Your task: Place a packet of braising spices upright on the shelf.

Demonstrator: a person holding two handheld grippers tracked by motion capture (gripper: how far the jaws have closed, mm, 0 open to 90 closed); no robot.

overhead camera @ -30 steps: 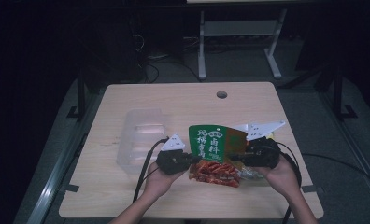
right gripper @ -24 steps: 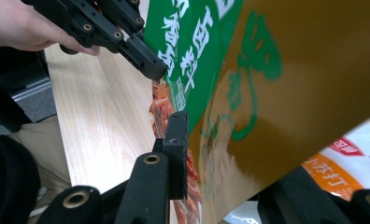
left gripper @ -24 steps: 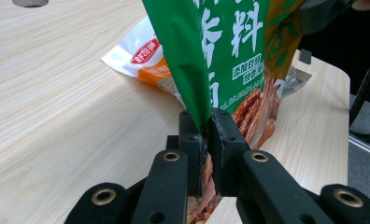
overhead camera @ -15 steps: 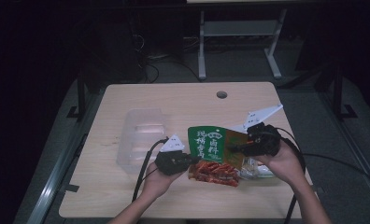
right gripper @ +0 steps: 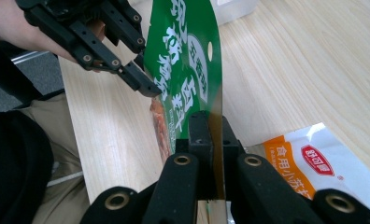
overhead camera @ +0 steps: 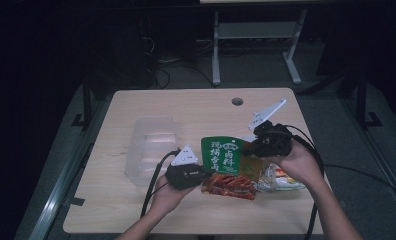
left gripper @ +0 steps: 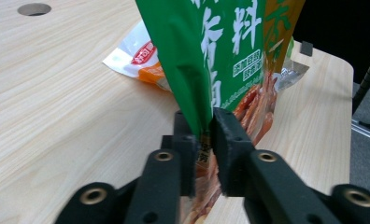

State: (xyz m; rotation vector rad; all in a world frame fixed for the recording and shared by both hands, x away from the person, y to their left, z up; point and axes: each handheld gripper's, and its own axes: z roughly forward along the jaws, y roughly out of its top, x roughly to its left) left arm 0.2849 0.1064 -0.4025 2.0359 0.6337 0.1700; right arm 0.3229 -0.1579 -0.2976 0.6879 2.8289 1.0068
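Lifting since a second before, the right gripper (overhead camera: 258, 146) clamped the green pouch (overhead camera: 222, 156); the left gripper (overhead camera: 202, 175), its jaws just eased, pinched its opposite edge, ready for tearing.

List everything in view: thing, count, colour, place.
green pouch: 1, green with red-brown bottom, front middle, held up between both grippers
white packet: 1, white and orange, on the table under the right hand
clear tray: 1, transparent, left of centre
table: 1, light wood, hole near far edge
left gripper: 1, black, shut on the pouch's edge
right gripper: 1, black, shut on the pouch's other edge
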